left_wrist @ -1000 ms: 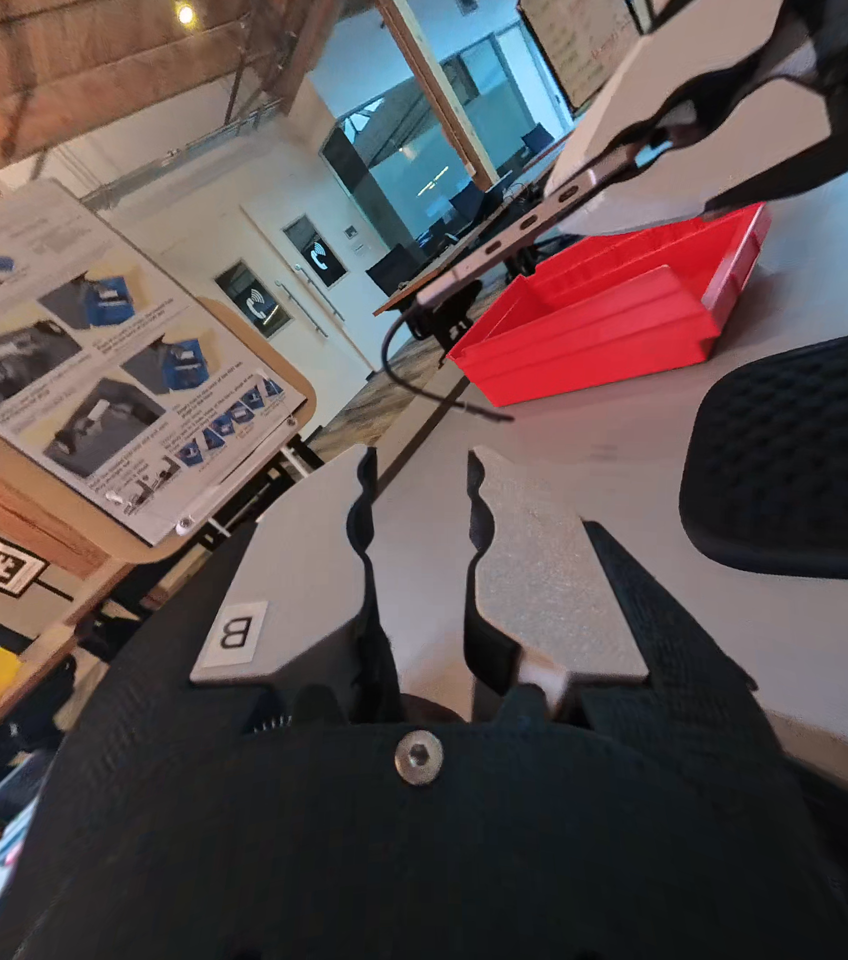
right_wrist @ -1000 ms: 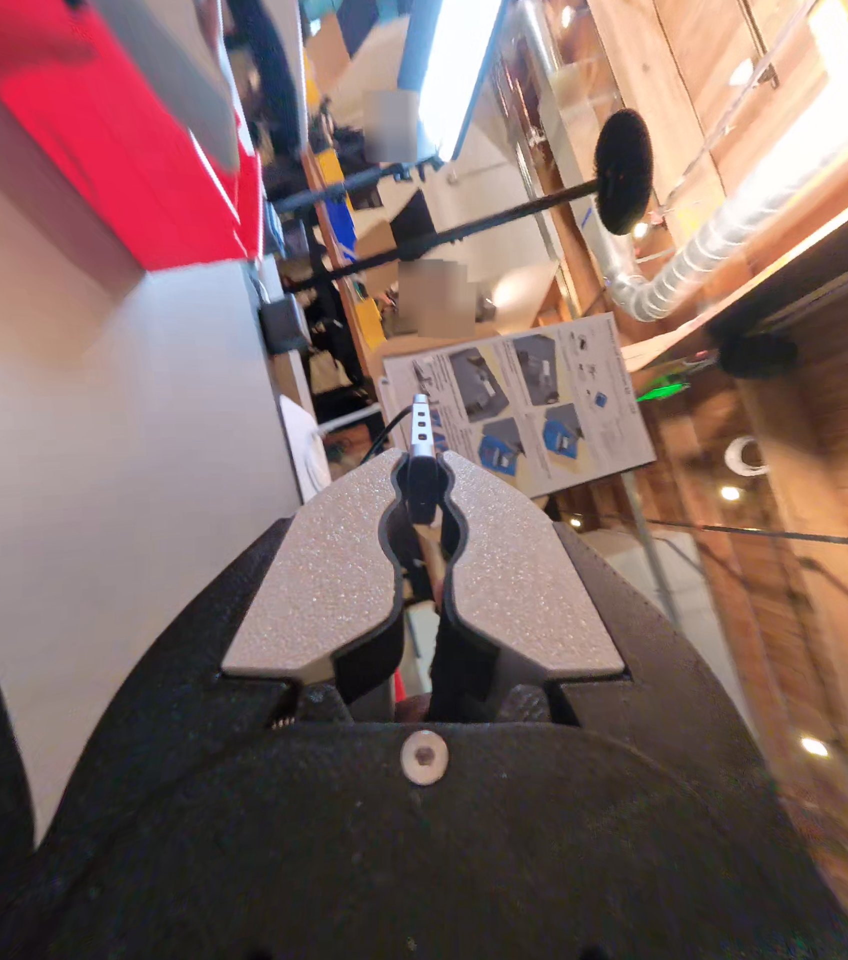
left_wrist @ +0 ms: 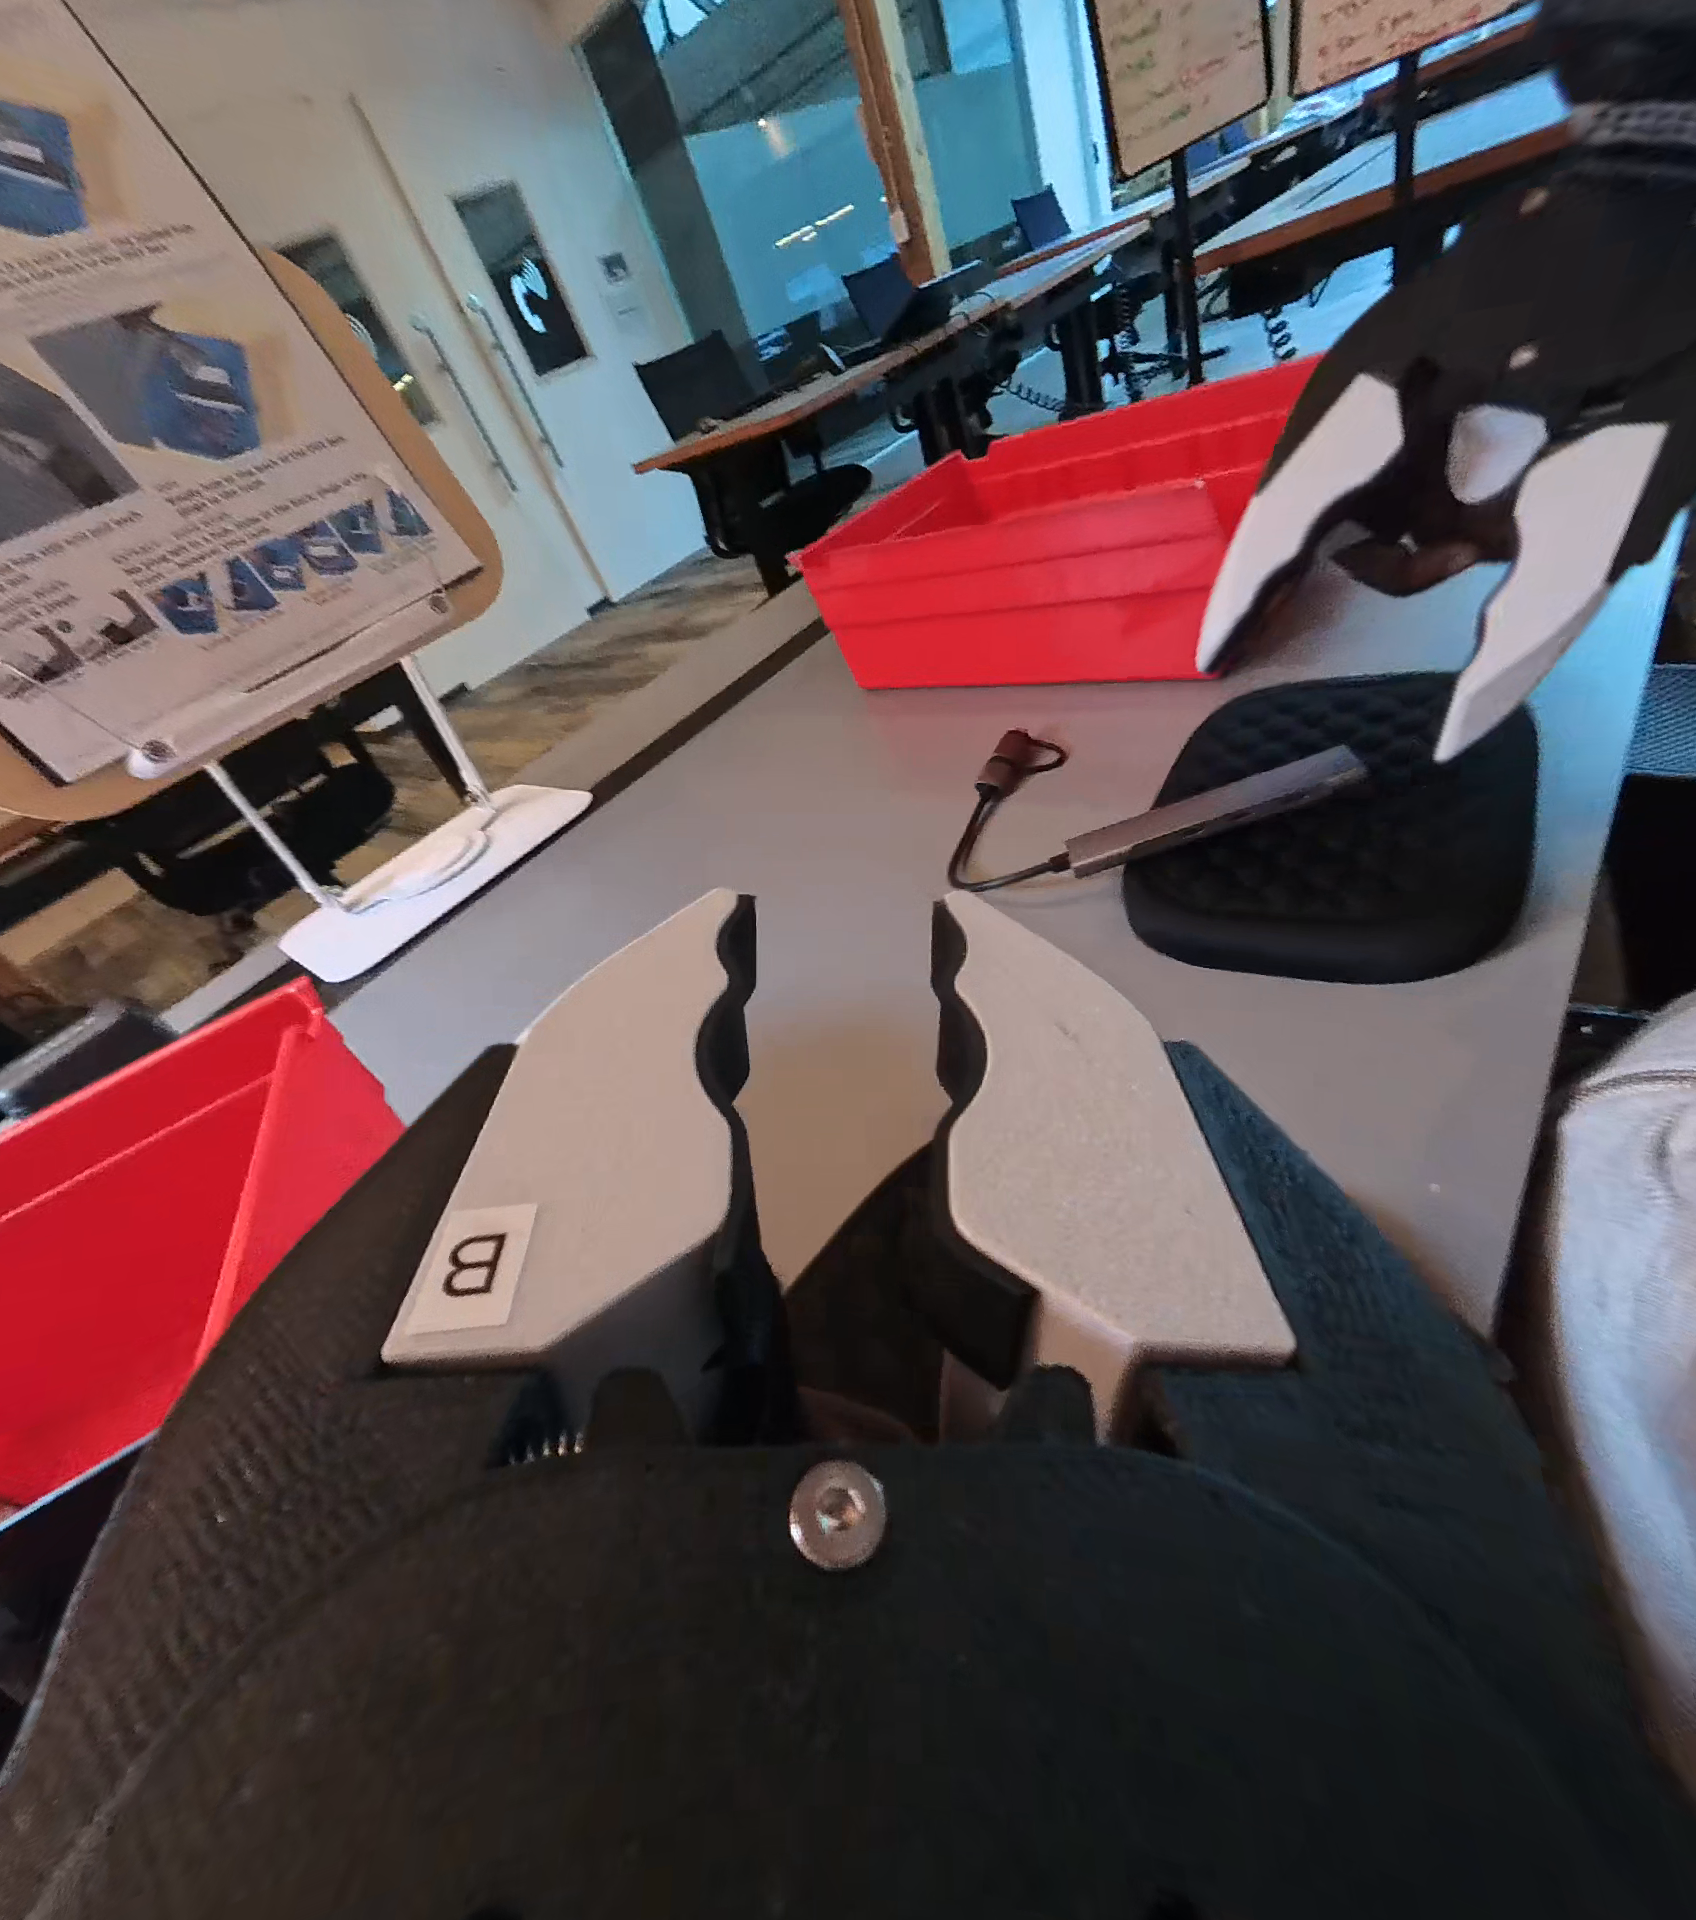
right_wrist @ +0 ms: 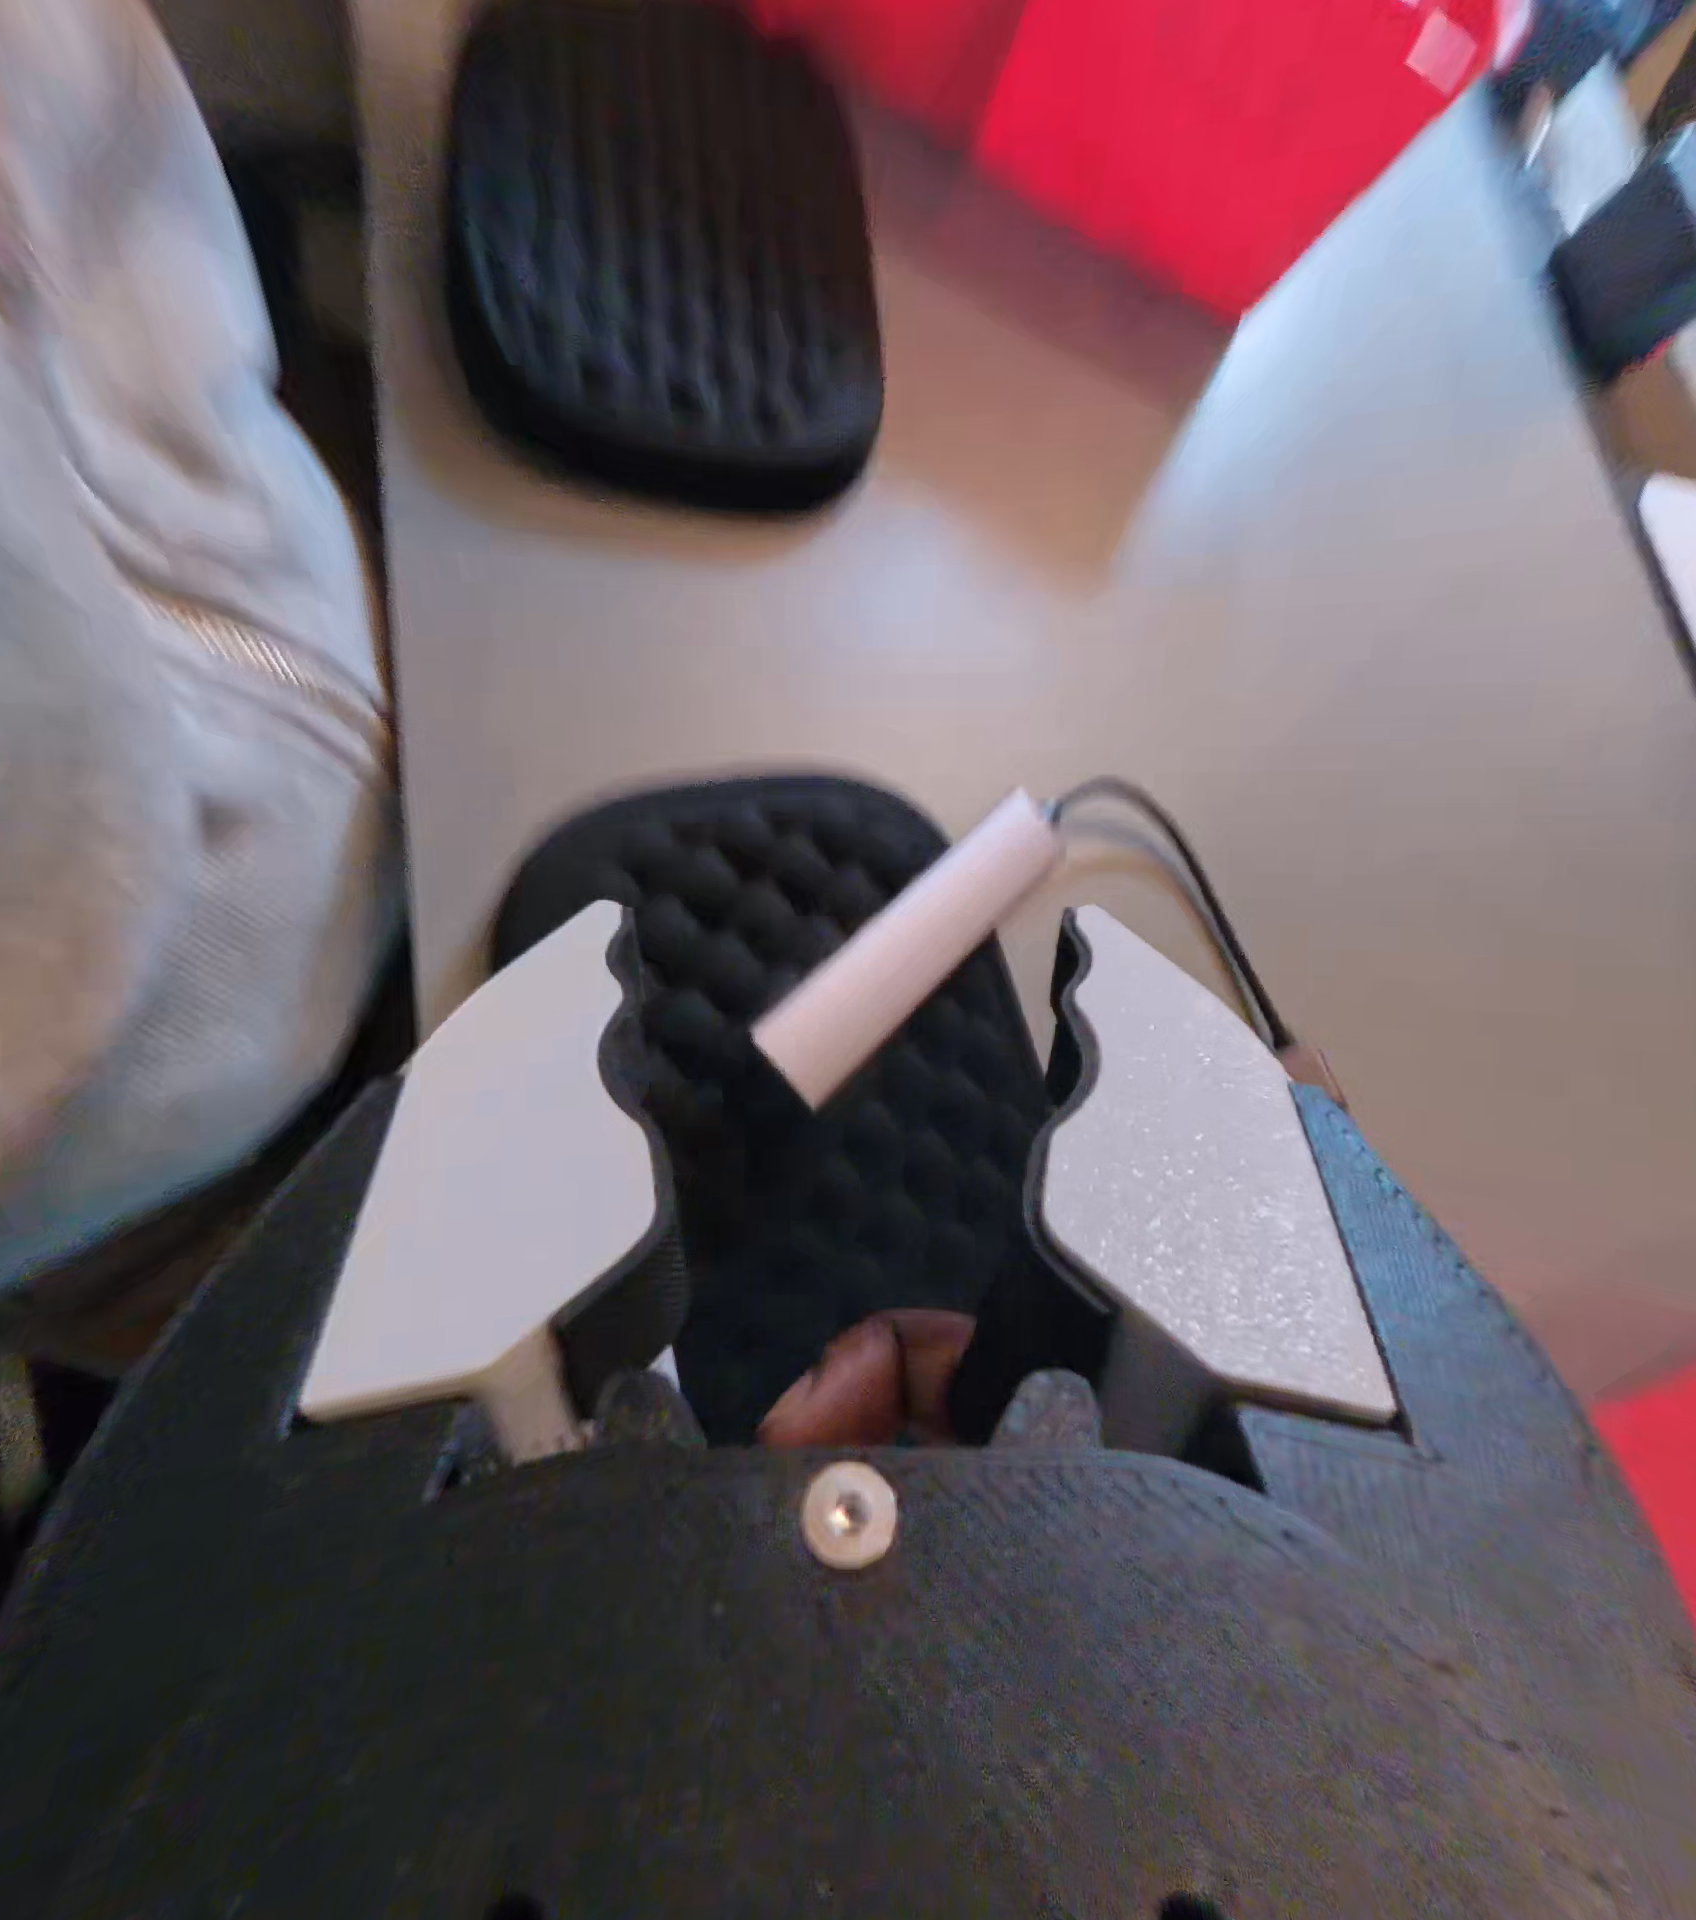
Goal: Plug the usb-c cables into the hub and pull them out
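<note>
1. Hub point(right_wrist: 901, 961) flat on black pad point(right_wrist: 854, 1164), below and between spread right gripper point(right_wrist: 849, 925) fingers point(right_wrist: 1166, 1122), untouched.
2. Left gripper point(left_wrist: 839, 914) fingers point(left_wrist: 615, 1101) parted, empty, over bench point(left_wrist: 823, 748), hub well ahead.

The setting is an open-plan office or lab workspace. A grey worktable point(left_wrist: 1343, 1091) serves as the landmark. Beyond its far end stand rows of long desks point(left_wrist: 927, 353) with dark office chairs point(left_wrist: 709, 390), and behind those a glass-walled room point(left_wrist: 771, 187). Whiteboards on stands point(left_wrist: 1182, 78) rise above the desks to the right. Off the table's left edge, a tilted board holds an illustrated instruction sheet point(left_wrist: 148, 416). On the table sit red plastic bins point(left_wrist: 1010, 592) and a black padded mat point(left_wrist: 1343, 873), suggesting a bench set up for hands-on trials.
</note>
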A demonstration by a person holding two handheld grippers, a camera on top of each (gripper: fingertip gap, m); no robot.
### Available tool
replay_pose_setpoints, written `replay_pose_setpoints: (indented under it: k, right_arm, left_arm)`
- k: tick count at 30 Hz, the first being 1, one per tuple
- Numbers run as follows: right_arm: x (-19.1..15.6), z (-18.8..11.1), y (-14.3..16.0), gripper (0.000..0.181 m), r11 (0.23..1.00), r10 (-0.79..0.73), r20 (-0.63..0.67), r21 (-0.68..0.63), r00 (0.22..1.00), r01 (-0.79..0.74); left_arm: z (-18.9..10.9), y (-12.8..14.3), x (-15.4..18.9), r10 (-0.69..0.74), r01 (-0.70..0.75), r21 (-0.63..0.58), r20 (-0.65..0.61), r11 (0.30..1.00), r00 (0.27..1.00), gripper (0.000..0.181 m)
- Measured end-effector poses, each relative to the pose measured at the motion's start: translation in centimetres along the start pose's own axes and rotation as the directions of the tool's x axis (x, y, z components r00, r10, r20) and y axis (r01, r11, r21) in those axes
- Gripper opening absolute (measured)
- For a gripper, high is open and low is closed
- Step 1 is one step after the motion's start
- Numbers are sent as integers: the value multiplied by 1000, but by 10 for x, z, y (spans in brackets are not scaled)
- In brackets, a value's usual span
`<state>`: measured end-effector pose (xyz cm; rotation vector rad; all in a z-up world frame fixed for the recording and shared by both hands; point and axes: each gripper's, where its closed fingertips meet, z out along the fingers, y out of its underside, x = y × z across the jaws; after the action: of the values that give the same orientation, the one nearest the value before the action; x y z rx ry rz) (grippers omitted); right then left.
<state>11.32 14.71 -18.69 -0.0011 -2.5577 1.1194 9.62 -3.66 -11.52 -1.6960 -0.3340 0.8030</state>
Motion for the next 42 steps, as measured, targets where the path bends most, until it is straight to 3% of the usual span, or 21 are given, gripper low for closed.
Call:
replay_pose_setpoints:
  k: [2,3,6,8,11,14,18,23,25,26,28,34,42]
  right_arm:
    - [9,-15,-34,79,948,138,26,285,990,-139]
    - [19,-26,-49,78,873,219,48,437,975,-218]
    - [54,-53,-63,83,542,426,173,737,888,-404]
    - [74,-56,-51,85,375,517,212,815,829,-442]
    - [88,-47,-34,80,276,602,246,828,759,-487]
    - [99,-55,-28,74,188,642,273,850,716,-493]
    - [97,-54,-29,69,205,635,259,852,728,-482]
    - [94,-50,-32,68,236,624,243,847,742,-476]
    - [96,-51,-30,67,222,631,251,848,734,-481]
    - [96,-51,-30,66,216,633,256,848,730,-484]
    - [98,-51,-29,64,209,638,260,847,725,-488]
    - [97,-50,-30,63,220,635,251,848,731,-482]
    - [98,-48,-29,62,221,637,258,842,727,-493]
  left_arm:
    - [-6,-8,-1,-44,45,21,-22,999,999,36]
    - [-11,-13,-4,-73,74,35,-25,997,997,42]
    - [-30,-31,-25,-181,180,87,1,980,984,54]
    - [-47,-36,-53,-259,249,110,92,962,961,54]
    - [-72,-17,-96,-366,367,38,225,930,903,54]
    - [-85,26,-131,-469,523,-101,325,846,821,51]
    - [-83,89,-151,-490,614,-337,385,714,782,48]
    - [-72,130,-155,-512,640,-457,383,618,769,35]
    - [-70,139,-154,-493,619,-479,375,622,785,9]
    - [-69,137,-156,-480,610,-464,376,642,792,7]
    - [-70,119,-163,-468,593,-401,372,698,802,6]
    - [-99,27,-213,-373,469,-137,433,873,820,5]
    - [-134,-86,-249,-224,162,165,497,973,839,4]
